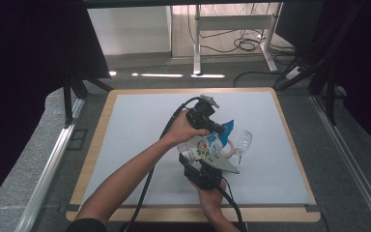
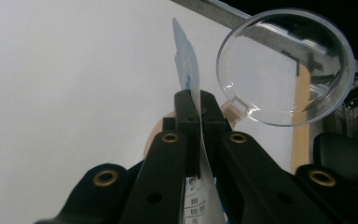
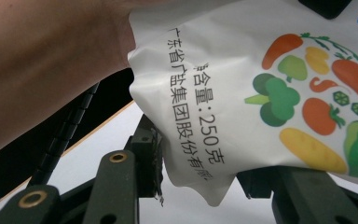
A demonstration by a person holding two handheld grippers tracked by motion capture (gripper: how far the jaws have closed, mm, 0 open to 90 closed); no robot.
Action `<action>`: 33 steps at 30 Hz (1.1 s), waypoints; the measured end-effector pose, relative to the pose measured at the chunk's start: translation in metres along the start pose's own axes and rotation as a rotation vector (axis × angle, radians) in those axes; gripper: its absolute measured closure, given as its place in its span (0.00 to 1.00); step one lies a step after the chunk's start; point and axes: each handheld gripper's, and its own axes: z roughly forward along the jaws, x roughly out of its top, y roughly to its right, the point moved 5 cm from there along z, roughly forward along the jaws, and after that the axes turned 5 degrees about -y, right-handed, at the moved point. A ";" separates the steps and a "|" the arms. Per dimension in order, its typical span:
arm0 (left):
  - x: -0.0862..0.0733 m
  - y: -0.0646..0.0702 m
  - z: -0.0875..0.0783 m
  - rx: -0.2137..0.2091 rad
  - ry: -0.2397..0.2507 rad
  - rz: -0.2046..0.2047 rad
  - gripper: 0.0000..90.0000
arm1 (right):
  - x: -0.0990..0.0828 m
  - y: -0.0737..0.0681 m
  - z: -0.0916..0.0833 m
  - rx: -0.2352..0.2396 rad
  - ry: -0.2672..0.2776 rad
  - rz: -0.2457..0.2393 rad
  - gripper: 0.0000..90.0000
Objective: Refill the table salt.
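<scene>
Salt pouch (image 1: 207, 145), white with printed vegetables and a blue top edge, hangs above the middle of the white table mat (image 1: 135, 125), held between both grippers. Left gripper (image 2: 195, 100) has its jaws pressed together on the pouch's thin blue edge. That view also shows a clear plastic wine glass (image 2: 286, 65) lying on its side just beyond, its round mouth facing the camera. Right gripper (image 3: 193, 161) pinches the pouch's lower end; its view reads the Chinese print and shows the person's forearm (image 3: 42, 70).
</scene>
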 end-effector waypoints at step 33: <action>-0.001 0.000 0.000 0.010 -0.009 0.004 1.00 | 0.000 -0.001 0.001 0.000 0.002 0.008 0.64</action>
